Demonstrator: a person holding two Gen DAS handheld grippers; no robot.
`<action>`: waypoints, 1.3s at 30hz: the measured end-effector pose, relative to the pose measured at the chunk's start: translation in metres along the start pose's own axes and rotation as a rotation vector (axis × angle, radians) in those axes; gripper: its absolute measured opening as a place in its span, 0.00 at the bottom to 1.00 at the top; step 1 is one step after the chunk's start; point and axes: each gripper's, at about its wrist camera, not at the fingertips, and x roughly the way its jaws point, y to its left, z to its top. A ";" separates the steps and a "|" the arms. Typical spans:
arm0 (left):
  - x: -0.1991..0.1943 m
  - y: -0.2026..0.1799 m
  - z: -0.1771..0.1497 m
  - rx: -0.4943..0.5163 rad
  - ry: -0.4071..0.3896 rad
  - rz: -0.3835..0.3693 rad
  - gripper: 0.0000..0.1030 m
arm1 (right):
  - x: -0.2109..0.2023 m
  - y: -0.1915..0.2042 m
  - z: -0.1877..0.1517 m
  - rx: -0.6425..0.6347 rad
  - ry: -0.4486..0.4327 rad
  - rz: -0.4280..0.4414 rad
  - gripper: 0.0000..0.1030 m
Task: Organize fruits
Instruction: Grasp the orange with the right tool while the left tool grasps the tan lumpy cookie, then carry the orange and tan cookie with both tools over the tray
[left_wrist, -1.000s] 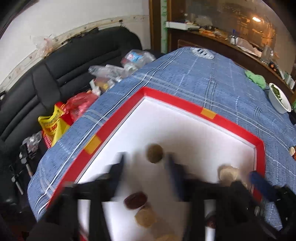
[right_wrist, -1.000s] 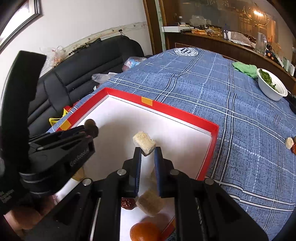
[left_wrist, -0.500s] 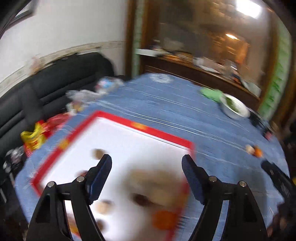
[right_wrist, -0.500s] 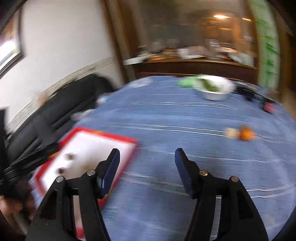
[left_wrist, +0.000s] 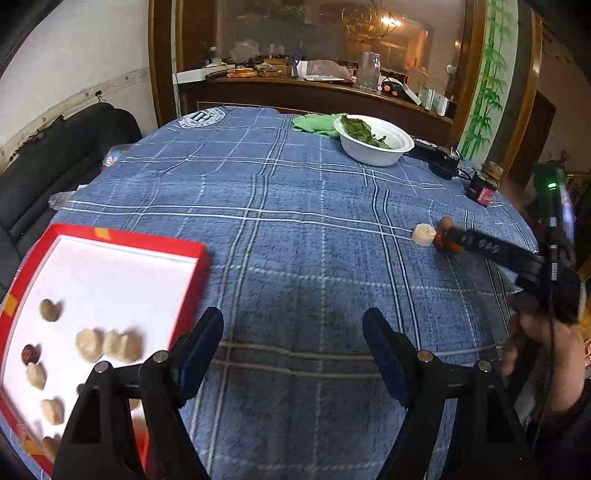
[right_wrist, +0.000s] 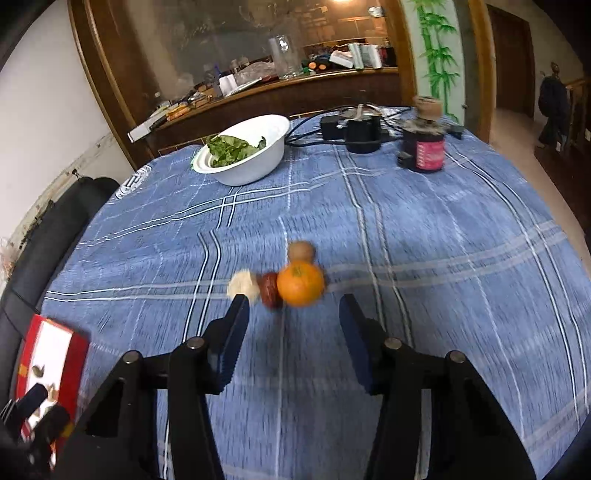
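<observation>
Fruits lie in two groups on the blue plaid tablecloth (left_wrist: 295, 206). Taking the red-rimmed white tray (left_wrist: 201, 258) as landmark: inside it rest several pale tan pieces (left_wrist: 88, 343), a brown round fruit (left_wrist: 49, 309) and a dark red jujube (left_wrist: 29, 353). Well apart from the tray, toward the table's far side, sits a cluster: an orange (right_wrist: 300, 282), touching a red jujube (right_wrist: 269, 290), with a pale chunk (right_wrist: 242, 283) on the jujube's other side and a brown nut-like fruit (right_wrist: 301, 251) just behind the orange. A white bowl of green leaves (right_wrist: 243, 151) and a dark jar (right_wrist: 424, 146) stand farther from the tray. The right gripper (right_wrist: 291, 332) hangs just before the cluster, fingers wide and empty. The left gripper (left_wrist: 293, 354) hovers beside the tray's near corner, fingers wide apart, holding nothing.
</observation>
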 end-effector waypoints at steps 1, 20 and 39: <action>0.003 -0.002 0.001 0.004 0.001 0.000 0.75 | 0.008 -0.003 0.002 0.000 0.011 -0.010 0.48; 0.112 -0.122 0.050 0.200 0.054 -0.094 0.52 | -0.040 -0.060 -0.028 0.154 -0.042 0.123 0.30; 0.113 -0.106 0.056 0.136 0.089 -0.155 0.26 | -0.036 -0.063 -0.029 0.148 -0.039 0.139 0.30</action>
